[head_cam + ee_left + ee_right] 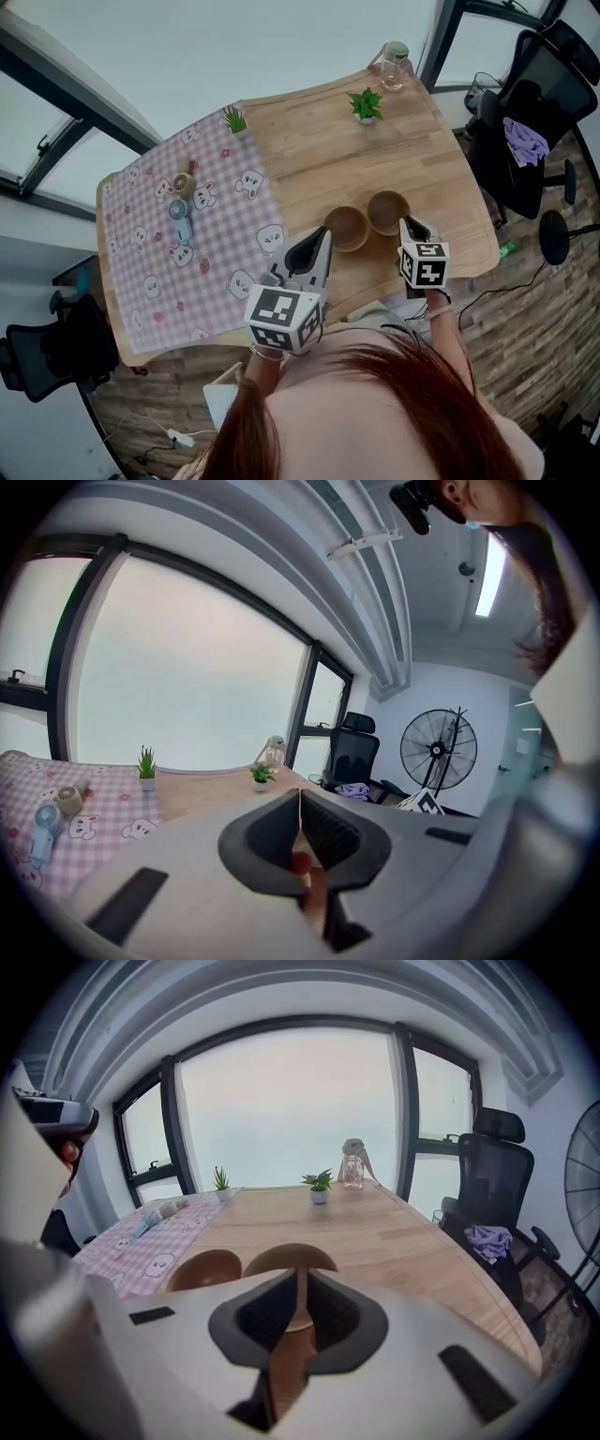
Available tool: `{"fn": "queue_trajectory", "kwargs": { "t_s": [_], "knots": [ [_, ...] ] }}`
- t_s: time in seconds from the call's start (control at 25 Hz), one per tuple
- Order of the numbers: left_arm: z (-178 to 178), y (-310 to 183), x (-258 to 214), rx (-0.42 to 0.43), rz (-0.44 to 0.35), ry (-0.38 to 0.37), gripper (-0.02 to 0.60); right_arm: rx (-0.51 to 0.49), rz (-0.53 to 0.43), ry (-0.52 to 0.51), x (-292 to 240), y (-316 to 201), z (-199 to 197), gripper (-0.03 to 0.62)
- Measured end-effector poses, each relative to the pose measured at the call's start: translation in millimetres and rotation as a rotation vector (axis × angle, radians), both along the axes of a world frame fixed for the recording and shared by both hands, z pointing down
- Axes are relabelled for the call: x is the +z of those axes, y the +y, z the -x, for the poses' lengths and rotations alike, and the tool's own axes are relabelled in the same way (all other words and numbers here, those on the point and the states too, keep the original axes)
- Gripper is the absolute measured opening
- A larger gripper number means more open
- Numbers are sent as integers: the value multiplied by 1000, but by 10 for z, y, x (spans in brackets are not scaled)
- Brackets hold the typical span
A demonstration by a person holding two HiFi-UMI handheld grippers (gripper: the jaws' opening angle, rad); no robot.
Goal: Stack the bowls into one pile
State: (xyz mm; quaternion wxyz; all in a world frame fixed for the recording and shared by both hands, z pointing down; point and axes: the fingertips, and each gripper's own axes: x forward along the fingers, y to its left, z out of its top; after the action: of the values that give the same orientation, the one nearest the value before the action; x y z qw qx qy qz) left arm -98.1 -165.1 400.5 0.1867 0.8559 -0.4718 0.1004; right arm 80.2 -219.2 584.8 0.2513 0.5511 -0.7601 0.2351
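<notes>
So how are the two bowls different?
The right bowl has its near rim pinched in the right gripper; the left bowl is not gripped by anything. The left bowl sits nearer the pink cloth; the right bowl sits farther from it. Both are brown, round, empty and open side up, side by side on the bare wood.

Left bowl [346, 228] and right bowl [387, 211] sit side by side near the table [412, 141] front edge. Cloth [150, 281] lies left; plant [366, 105] and bottle [395, 64] stand behind.
</notes>
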Motion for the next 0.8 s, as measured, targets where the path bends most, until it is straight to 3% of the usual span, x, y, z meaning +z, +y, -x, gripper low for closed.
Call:
{"fn": "queue_trajectory", "kwargs": {
  "t_s": [0.8],
  "knots": [
    [89,78,-69,-7,-23,31,11,-99,27,11,28,262,428,31]
  ]
}}
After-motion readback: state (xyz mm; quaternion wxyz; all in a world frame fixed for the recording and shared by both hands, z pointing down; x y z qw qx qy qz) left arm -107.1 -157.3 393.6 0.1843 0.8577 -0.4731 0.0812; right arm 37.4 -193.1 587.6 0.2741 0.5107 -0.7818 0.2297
